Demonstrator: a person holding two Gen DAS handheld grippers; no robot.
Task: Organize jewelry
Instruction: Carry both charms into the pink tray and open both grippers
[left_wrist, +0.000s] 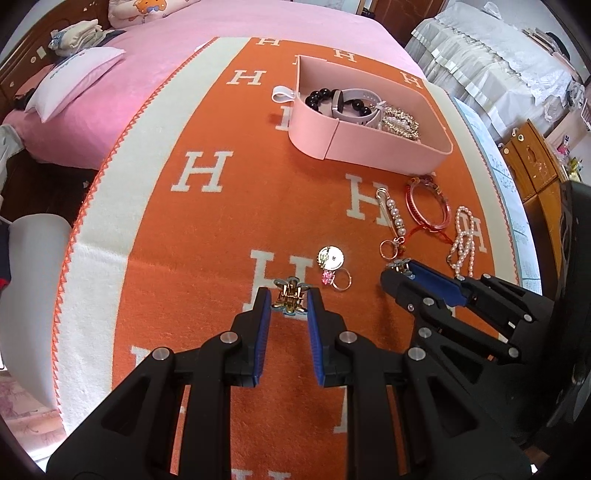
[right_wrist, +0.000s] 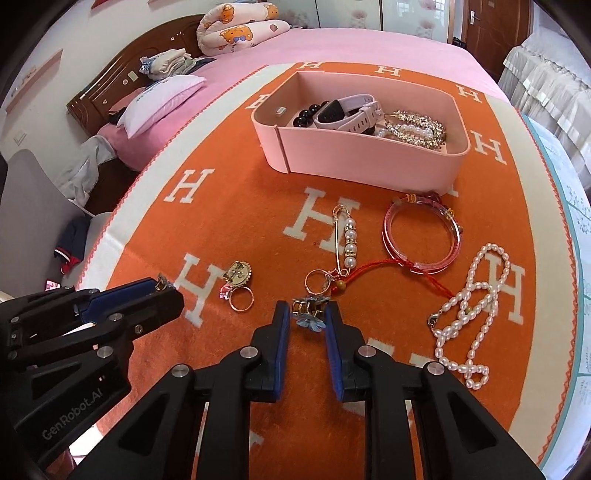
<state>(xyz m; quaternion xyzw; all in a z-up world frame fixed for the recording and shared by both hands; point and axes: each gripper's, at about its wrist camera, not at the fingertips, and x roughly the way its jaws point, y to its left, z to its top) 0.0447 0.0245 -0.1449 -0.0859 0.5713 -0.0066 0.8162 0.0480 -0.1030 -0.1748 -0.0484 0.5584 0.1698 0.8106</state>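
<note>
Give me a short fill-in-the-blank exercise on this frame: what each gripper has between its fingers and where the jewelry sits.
1. The left gripper and right gripper each have a small flower hair ____ between their fingers.
2. The white watch lies inside the pink ____.
3. The pearl necklace lies on the ____ blanket.
4. The pink bangle is ____ the box.

Missing words: clip; box; orange; outside
</note>
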